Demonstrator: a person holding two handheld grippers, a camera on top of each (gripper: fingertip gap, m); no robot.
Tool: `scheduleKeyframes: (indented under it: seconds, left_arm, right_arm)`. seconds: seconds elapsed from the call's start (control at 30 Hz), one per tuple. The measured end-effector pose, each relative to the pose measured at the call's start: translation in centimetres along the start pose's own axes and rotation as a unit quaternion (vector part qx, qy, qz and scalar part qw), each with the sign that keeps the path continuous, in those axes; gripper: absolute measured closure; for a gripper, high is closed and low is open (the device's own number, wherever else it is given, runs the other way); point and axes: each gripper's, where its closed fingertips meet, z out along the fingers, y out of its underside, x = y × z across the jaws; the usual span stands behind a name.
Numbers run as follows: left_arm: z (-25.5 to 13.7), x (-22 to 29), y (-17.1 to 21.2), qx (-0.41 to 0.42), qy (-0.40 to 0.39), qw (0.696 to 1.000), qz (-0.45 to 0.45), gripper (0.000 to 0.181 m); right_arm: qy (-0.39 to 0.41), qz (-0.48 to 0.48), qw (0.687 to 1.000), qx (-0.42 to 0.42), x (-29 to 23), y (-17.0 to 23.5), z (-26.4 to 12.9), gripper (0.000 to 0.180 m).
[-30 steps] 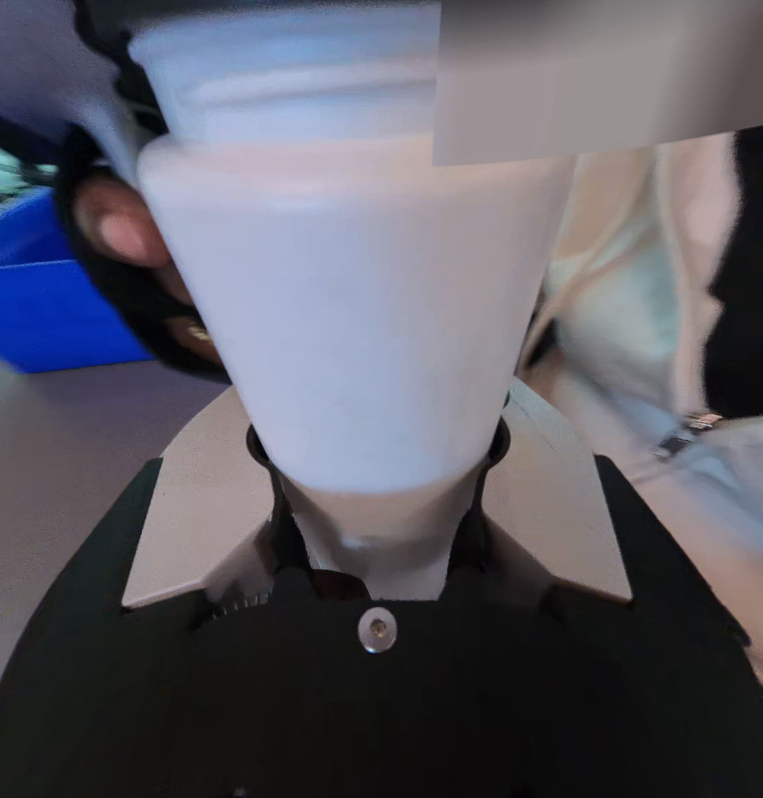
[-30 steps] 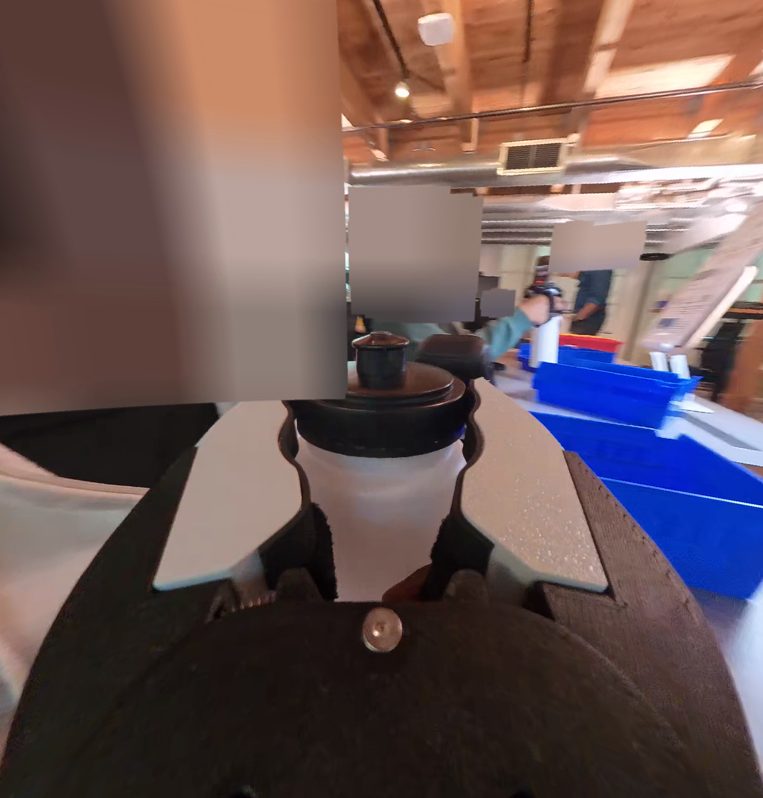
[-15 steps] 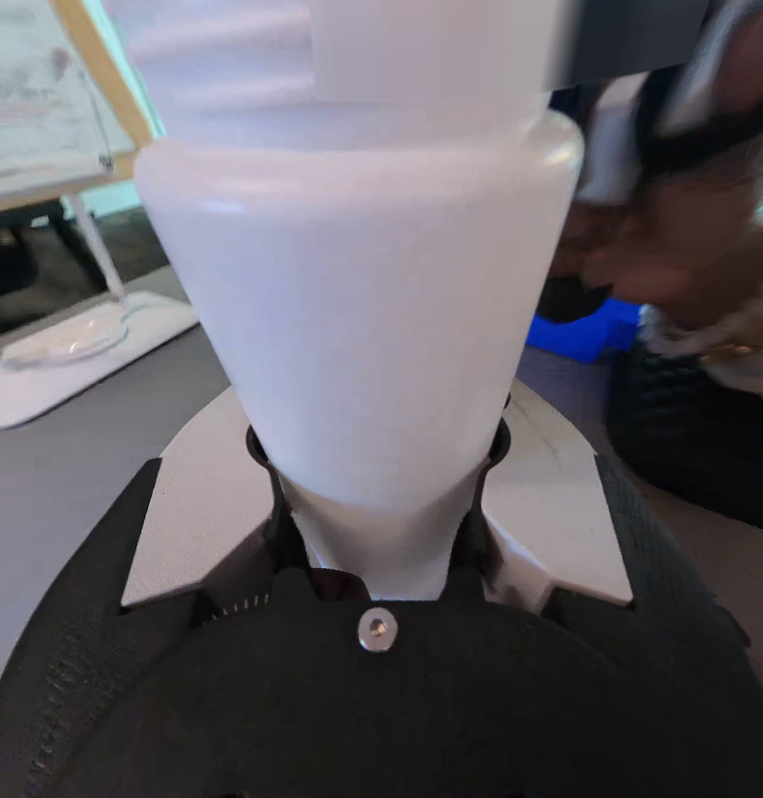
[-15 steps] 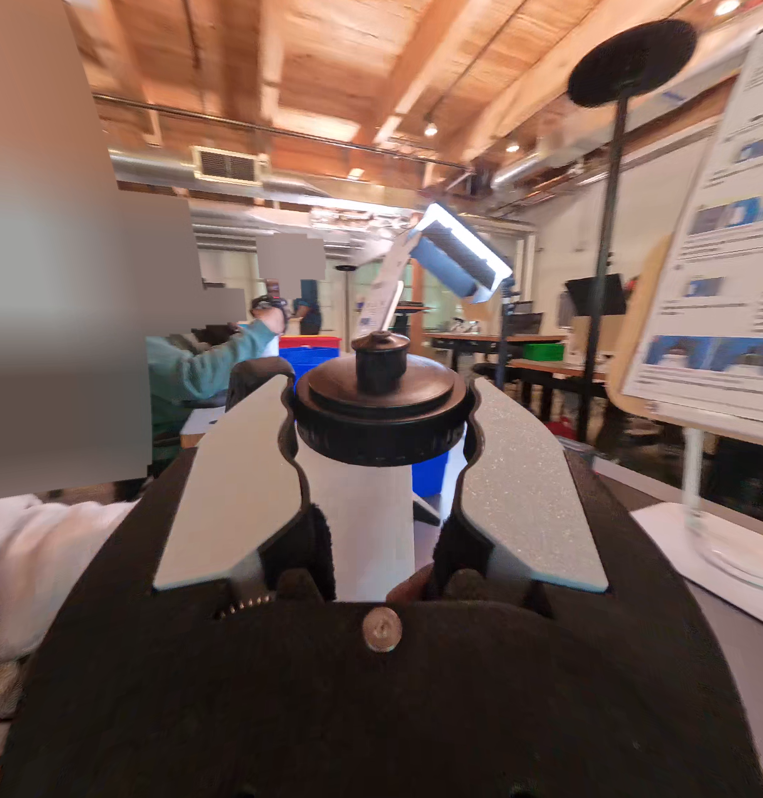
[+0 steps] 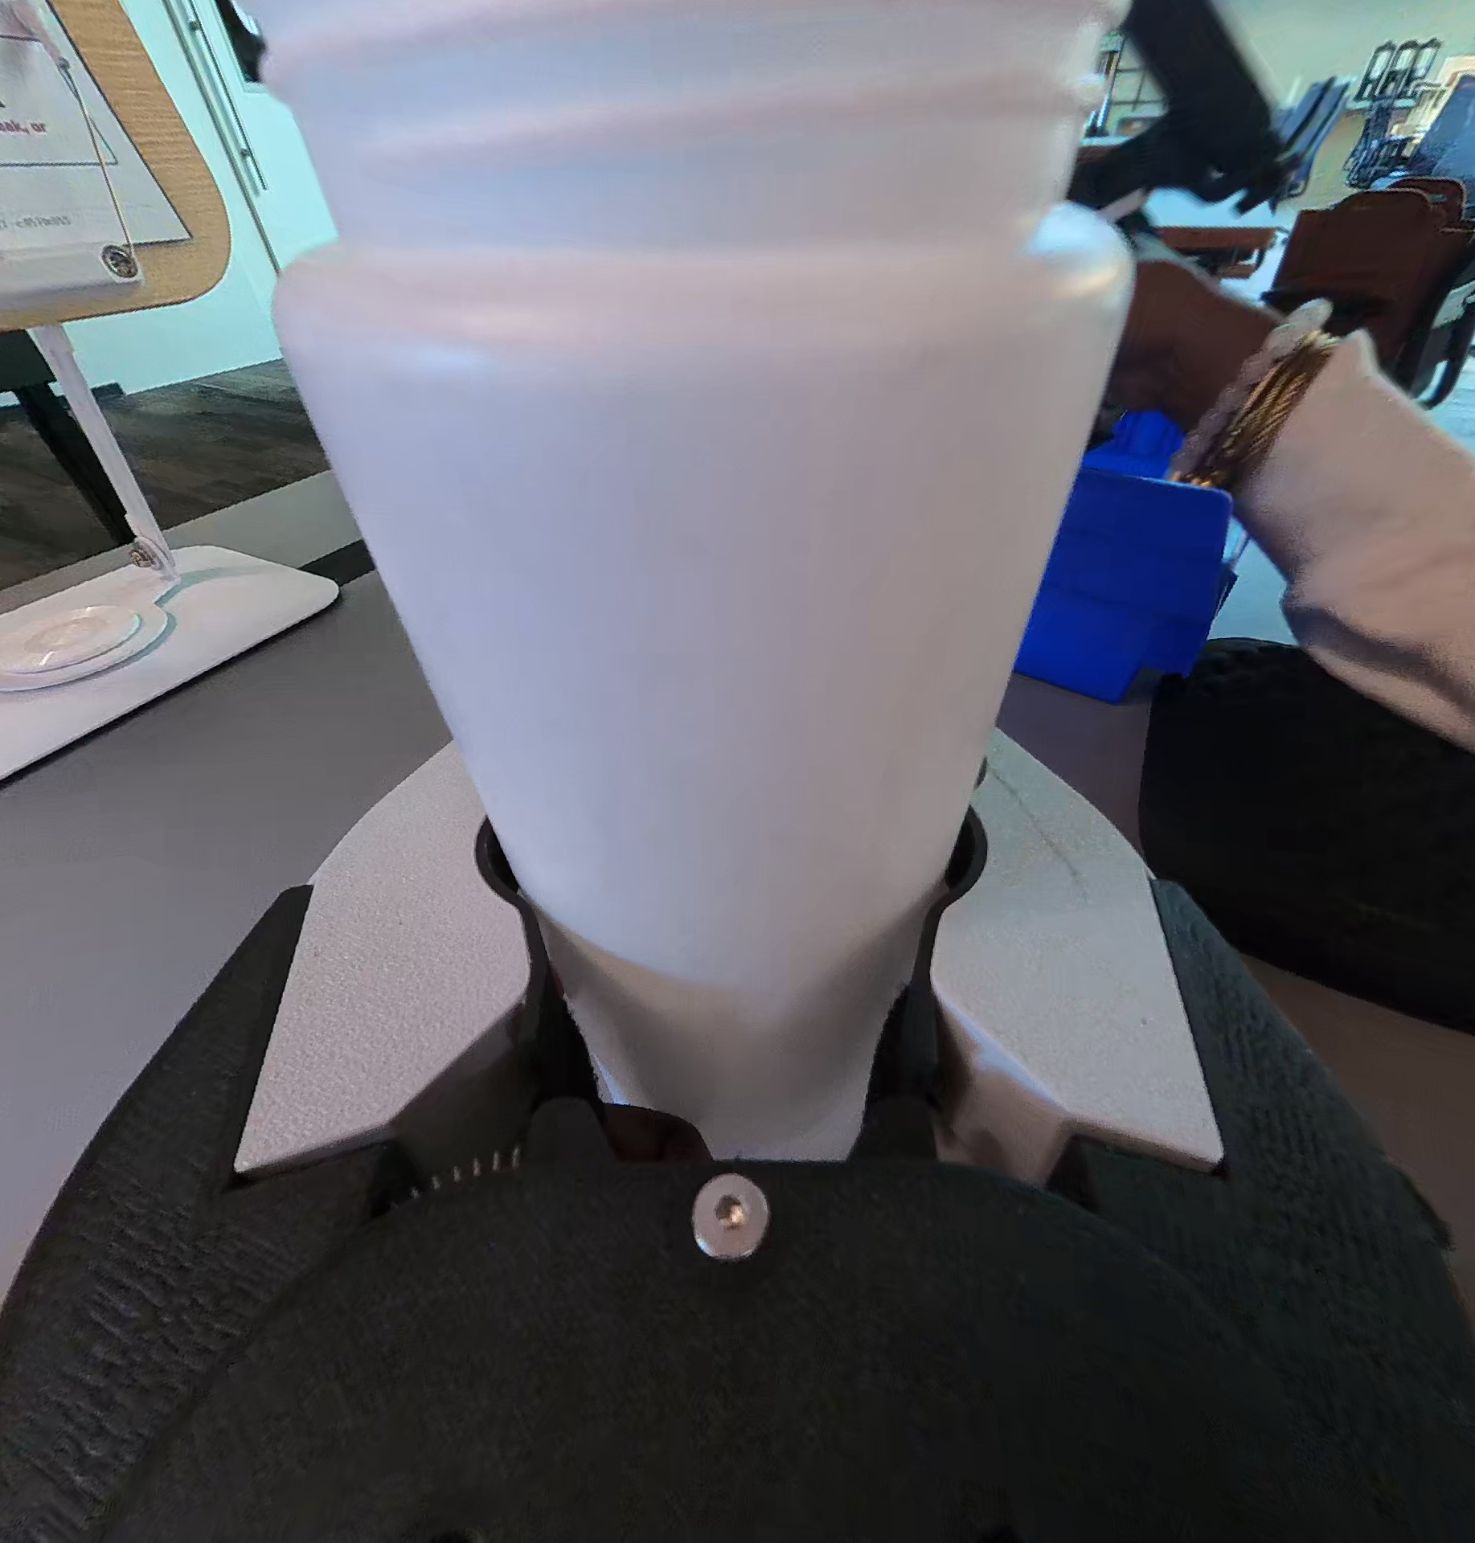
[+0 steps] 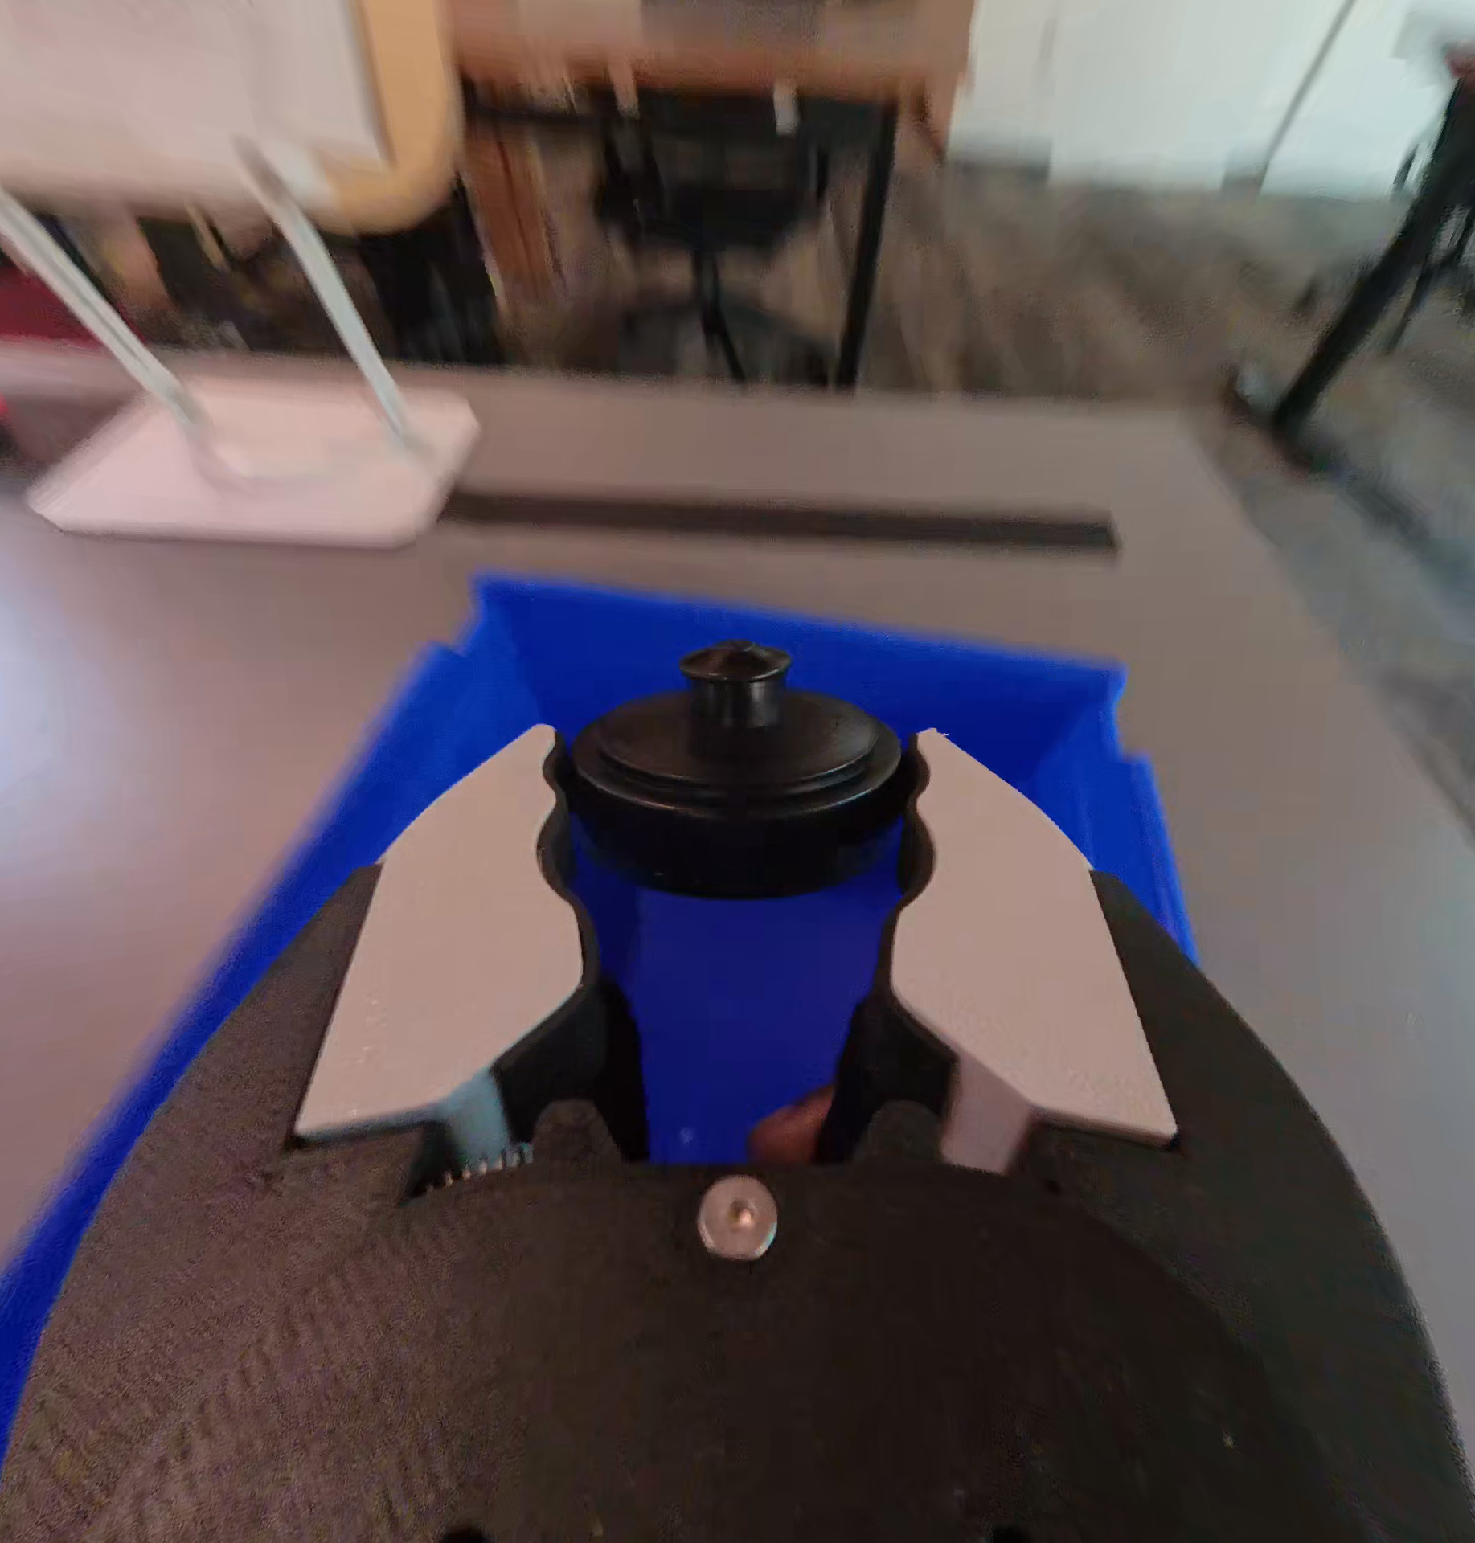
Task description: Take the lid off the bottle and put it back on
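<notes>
1. The left hand-held gripper [image 5: 729,935] clamps the white bottle [image 5: 700,534], upright, its threaded neck bare.
2. The right hand-held gripper [image 6: 734,801] grips the black lid [image 6: 734,793], above a blue bin [image 6: 800,660] near the desk's [image 6: 174,710] far edge.
3. The bottle's mouth is cut off; the lid view is blurred.

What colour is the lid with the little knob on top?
Black. The lid shows best in the right wrist view, held over a blue bin.

Each view was taken close along its own claw; the tabletop [image 5: 132,835], blue bin [image 6: 800,668] and sign stand [image 5: 91,601] were shared.
</notes>
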Motion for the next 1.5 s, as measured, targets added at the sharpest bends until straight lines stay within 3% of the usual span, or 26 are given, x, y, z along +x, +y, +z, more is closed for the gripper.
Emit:
scheduleKeyframes:
  seconds: [0.13, 0.27, 0.43, 0.53, 0.67, 0.77, 0.87, 0.93, 1.0, 1.03, 1.1, 1.13, 1.17, 1.23, 1.3, 1.37, 1.5]
  left_arm:
    - [0.0, 0.3, 0.0, -0.003, 0.003, 1.0, 0.007, 0.08]
    - [0.0, 0.3, 0.0, -0.002, 0.002, 1.0, 0.008, 0.08]
    - [0.0, 0.3, 0.0, -0.004, 0.001, 1.0, 0.006, 0.08]
    - [0.0, 0.3, 0.0, -0.004, 0.001, 1.0, 0.006, 0.08]
    - [0.0, 0.3, 0.0, -0.005, 0.001, 1.0, 0.006, 0.08]
    - [0.0, 0.3, 0.0, -0.005, 0.002, 1.0, 0.006, 0.08]
    - [0.1, 0.5, 0.0, -0.002, 0.006, 1.0, 0.007, 0.08]
    - [0.1, 0.6, -0.1, 0.0, 0.012, 1.0, 0.008, 0.08]
    - [0.1, 0.8, -0.1, 0.003, 0.016, 1.0, 0.013, 0.08]
    - [0.1, 0.8, -0.2, 0.006, 0.016, 1.0, 0.017, 0.08]
    - [0.0, 1.0, -0.3, 0.012, 0.015, 0.999, 0.03, 0.08]
    - [0.0, 1.1, -0.4, 0.016, 0.014, 0.999, 0.041, 0.08]
    - [0.0, 1.3, -0.5, 0.018, 0.013, 0.998, 0.054, 0.08]
    - [0.0, 1.7, -0.6, 0.017, 0.013, 0.997, 0.081, 0.08]
    - [0.0, 2.1, -0.6, 0.016, 0.015, 0.994, 0.103, 0.08]
    - [0.0, 2.2, -0.6, 0.015, 0.015, 0.993, 0.115, 0.08]
    - [-0.7, 2.5, -1.6, 0.044, 0.015, 0.987, 0.157, 0.091]
  right_arm:
    - [0.043, 0.018, 0.993, -0.111, 3.1, 5.6, 3.3, 0.102]
    - [0.045, 0.029, 0.992, -0.111, 3.3, 6.3, 4.1, 0.103]
    - [0.044, 0.021, 0.971, -0.234, 3.4, 10.9, 4.7, 0.103]
    - [0.031, 0.032, 0.967, -0.25, 3.1, 11.6, 4.5, 0.105]
    - [0.059, 0.021, 0.964, -0.259, 4.0, 11.5, 4.2, 0.077]
    - [0.063, 0.002, 0.982, -0.177, 3.8, 7.9, 3.7, 0.073]
    - [0.021, -0.04, 0.998, 0.04, 0.8, -0.6, 1.1, 0.071]
    - [-0.065, -0.065, 0.964, 0.248, -4.6, -7.7, -4.1, 0.081]
    - [-0.22, -0.111, 0.879, 0.409, -12.6, -11.6, -11.6, 0.108]
    - [-0.313, -0.149, 0.829, 0.439, -17.1, -11.6, -15.0, 0.13]
    - [-0.491, -0.246, 0.728, 0.41, -25.1, -8.2, -19.9, 0.136]
    - [-0.527, -0.284, 0.71, 0.37, -27.7, -6.5, -20.4, 0.139]
    - [-0.527, -0.324, 0.711, 0.334, -29.6, -5.2, -19.7, 0.142]
    - [-0.496, -0.404, 0.709, 0.295, -31.7, -3.1, -18.3, 0.124]
    - [-0.484, -0.458, 0.693, 0.275, -32.8, -1.3, -17.7, 0.125]
    - [-0.44, -0.515, 0.692, 0.25, -33.1, -0.1, -16.3, 0.135]
    - [-0.432, -0.577, 0.645, 0.252, -32.8, 1.1, -18.0, 0.159]
